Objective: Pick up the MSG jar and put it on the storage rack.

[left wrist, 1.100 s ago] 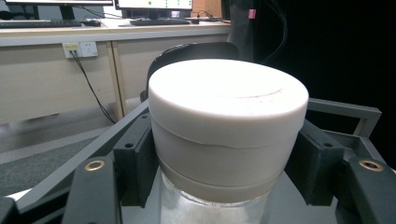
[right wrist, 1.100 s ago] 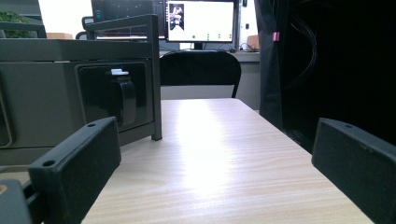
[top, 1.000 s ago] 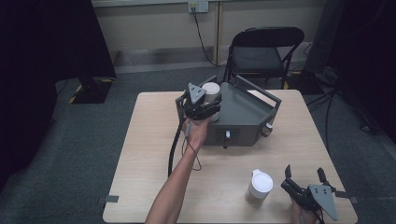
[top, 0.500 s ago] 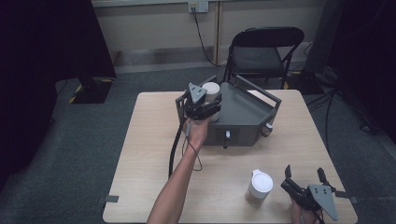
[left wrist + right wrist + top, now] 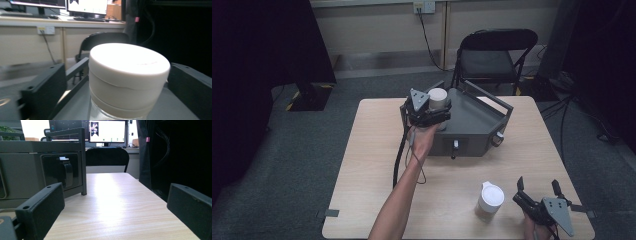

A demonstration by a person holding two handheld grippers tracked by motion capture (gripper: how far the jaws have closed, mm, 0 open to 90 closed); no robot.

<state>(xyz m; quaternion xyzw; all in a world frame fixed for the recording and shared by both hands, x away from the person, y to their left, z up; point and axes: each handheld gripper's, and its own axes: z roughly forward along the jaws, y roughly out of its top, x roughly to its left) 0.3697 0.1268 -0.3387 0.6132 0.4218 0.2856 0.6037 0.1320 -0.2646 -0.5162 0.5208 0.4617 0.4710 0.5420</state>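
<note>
A jar with a white lid (image 5: 128, 75) stands on the dark grey box (image 5: 477, 120) at the table's far side. My left gripper (image 5: 433, 113) reaches it from the near side. Its jaws have just been opening, and the jar stands between them with a gap on each side, so the gripper is open. A second white-lidded jar (image 5: 490, 200) stands on the table near the front right. Just right of it my right gripper (image 5: 537, 183) rests low by the table's front edge, open, with nothing between its jaws (image 5: 115, 202).
The grey box (image 5: 25, 170) has a raised rail along its right side and a latch on its front. A black folding chair (image 5: 494, 55) stands behind the wooden table (image 5: 372, 150). The left gripper's cable (image 5: 399, 160) hangs down over the tabletop.
</note>
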